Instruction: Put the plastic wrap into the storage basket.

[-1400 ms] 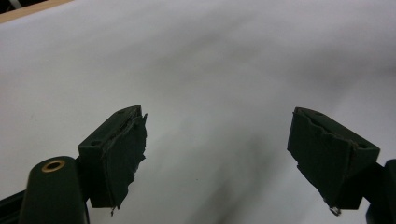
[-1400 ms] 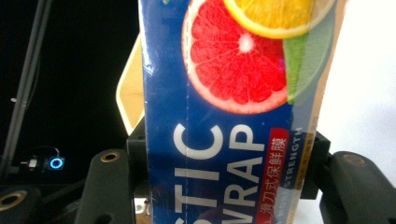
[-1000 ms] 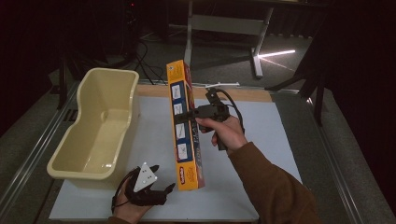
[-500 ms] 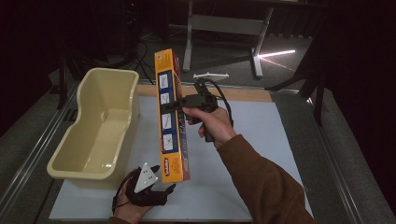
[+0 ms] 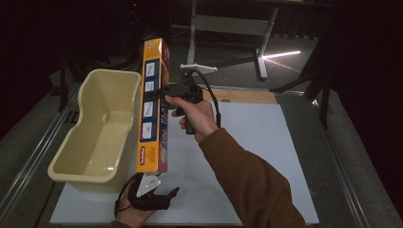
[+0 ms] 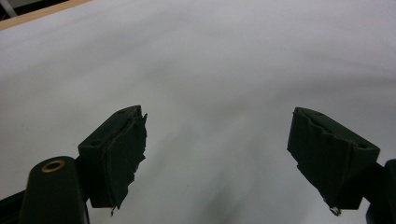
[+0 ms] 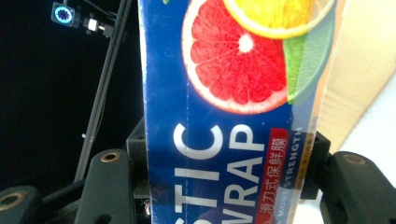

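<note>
Plastic wrap box (image 7: pixel 224 116) clamped between right gripper (image 7: pixel 224 186) jaws — held beside the tub (image 5: pixel 95 128).

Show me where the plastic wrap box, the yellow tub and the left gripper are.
plastic wrap box (image 5: pixel 151 111): high view, middle of its orange side.
yellow tub (image 5: pixel 110 75): high view, far rim.
left gripper (image 6: pixel 217 156): left gripper view, midway between its open jaws.

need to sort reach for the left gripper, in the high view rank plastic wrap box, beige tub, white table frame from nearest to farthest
From the left gripper:
1. plastic wrap box, its lower end just above.
2. beige tub, beside, up-left.
3. white table frame, far behind the table.
</note>
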`<state>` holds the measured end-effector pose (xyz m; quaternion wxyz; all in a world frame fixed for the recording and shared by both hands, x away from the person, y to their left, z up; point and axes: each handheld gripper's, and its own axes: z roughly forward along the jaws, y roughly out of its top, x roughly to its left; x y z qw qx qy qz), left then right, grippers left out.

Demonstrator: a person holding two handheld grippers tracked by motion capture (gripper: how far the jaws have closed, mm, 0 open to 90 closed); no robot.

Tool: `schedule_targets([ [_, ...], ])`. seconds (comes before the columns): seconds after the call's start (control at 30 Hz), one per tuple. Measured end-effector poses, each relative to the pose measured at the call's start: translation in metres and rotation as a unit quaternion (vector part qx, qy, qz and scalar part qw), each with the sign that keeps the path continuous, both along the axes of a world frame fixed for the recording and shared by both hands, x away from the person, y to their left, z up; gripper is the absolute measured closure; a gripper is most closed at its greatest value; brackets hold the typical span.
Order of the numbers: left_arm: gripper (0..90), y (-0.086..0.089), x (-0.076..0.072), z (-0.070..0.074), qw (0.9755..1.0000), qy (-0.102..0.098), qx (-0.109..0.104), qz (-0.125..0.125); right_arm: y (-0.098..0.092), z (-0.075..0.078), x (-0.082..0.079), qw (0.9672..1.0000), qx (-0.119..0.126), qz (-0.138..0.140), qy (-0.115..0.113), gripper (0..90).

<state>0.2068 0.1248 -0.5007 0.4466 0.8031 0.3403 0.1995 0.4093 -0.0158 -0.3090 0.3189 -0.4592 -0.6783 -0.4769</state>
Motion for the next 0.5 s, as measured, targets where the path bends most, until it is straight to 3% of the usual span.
schedule_targets([
  [0.5, 19.0, 0.005, -0.002, 0.001, 0.9999, -0.002, -0.013, 0.005, 0.035, 0.0, 0.01, 0.9999, -0.002, -0.012, 0.011, 41.1],
])
